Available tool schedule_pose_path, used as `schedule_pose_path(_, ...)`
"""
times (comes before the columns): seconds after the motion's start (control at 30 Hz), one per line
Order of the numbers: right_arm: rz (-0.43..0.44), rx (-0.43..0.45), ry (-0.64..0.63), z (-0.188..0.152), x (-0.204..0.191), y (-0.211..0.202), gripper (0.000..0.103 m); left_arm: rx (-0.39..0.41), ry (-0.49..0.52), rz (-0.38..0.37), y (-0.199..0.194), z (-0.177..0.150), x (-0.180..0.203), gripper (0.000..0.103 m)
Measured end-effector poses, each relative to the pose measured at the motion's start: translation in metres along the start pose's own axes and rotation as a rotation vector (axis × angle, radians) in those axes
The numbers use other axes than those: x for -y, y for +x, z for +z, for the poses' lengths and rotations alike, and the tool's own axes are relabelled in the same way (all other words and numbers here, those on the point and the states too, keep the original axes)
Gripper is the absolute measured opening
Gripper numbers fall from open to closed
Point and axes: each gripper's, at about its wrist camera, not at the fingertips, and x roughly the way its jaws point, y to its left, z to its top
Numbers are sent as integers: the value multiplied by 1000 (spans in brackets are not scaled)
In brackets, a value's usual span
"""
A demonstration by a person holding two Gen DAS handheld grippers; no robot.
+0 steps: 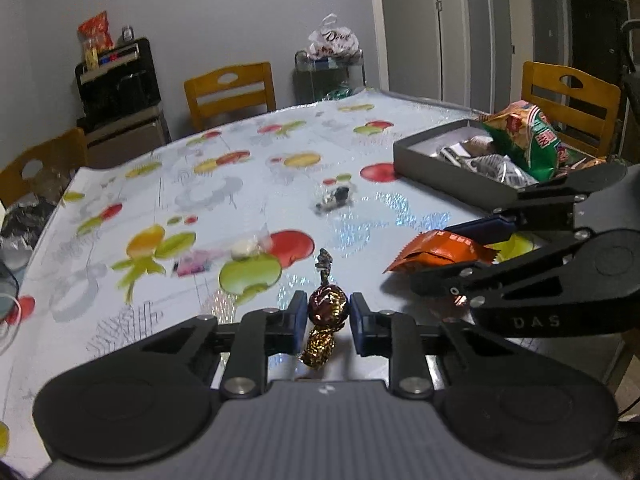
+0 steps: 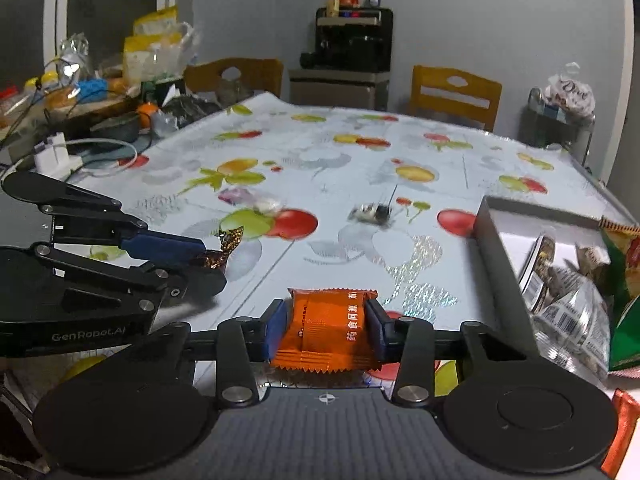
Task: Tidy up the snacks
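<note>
My left tongs [image 1: 328, 312] are closed narrow on a round candy in brown and gold foil [image 1: 327, 307]; the blue pads press it from both sides, and its twisted ends stick out in front and behind. My right tongs [image 2: 326, 322] hold an orange snack packet [image 2: 328, 328] between the pads, a wider grip, with the packet lying flat across the gap. I take the grey tray [image 1: 448, 168] as my landmark: it stands on the table with the fruit-pattern cloth [image 1: 200, 184], and it already contains silver wrapped snacks [image 2: 568, 308] and a green and yellow bag [image 1: 528, 140] that leans over its far side. The orange packet is just beside the near edge of the tray, and the foil candy is further from the tray, on the side away from it. A small black and white candy [image 1: 334, 198] lies on the cloth near the tray's front wall. A white candy [image 1: 244, 248] and a pink wrapper [image 1: 194, 264] lie well apart from the tray, beyond the foil candy.
</note>
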Motion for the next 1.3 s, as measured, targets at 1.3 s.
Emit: schedule_pose_path(1.3,34,53,-47,-15,23,-54,39,18,45,-16,-1,29,34,21)
